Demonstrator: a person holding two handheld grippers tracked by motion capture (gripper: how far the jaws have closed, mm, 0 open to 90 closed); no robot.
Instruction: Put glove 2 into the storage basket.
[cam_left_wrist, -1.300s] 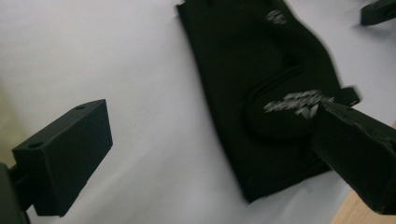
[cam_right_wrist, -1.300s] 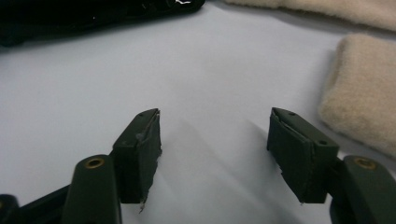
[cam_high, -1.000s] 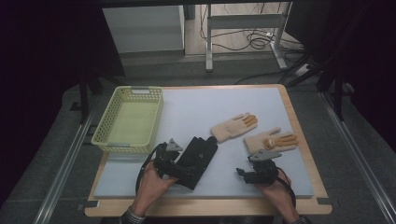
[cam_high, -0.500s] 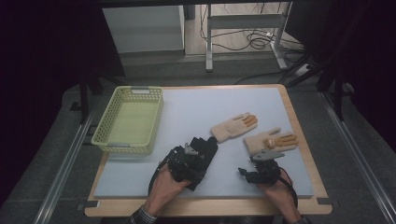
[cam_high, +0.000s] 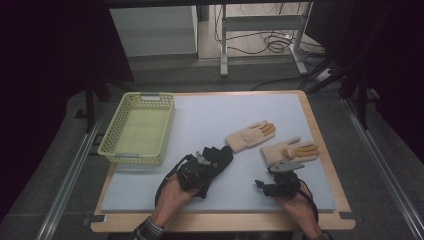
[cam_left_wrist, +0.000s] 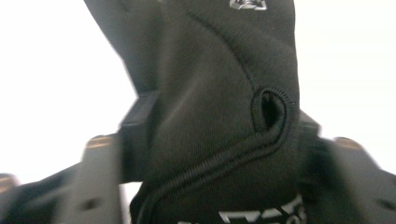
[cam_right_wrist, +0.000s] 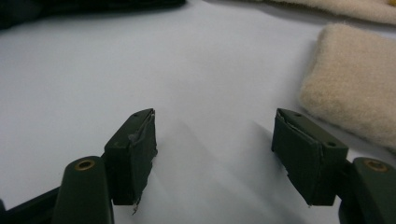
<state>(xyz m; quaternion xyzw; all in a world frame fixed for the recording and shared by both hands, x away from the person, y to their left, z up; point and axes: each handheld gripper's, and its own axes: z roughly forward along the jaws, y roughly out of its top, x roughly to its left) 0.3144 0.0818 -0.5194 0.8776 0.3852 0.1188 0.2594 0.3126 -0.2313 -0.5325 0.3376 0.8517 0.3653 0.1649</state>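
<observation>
Table carries an empty basket. Left tool has just been closing, now pinching black glove; right tool spread, idle. Both tan gloves unmoved; nothing binned yet.

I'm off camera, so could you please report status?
Left gripper just closed on black glove. Right gripper open, empty, beside beige glove. Nothing blocking basket.

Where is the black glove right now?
In the high view the black glove lies near the mat's front, between the left gripper's jaws, right of the basket and left of the beige gloves.
</observation>
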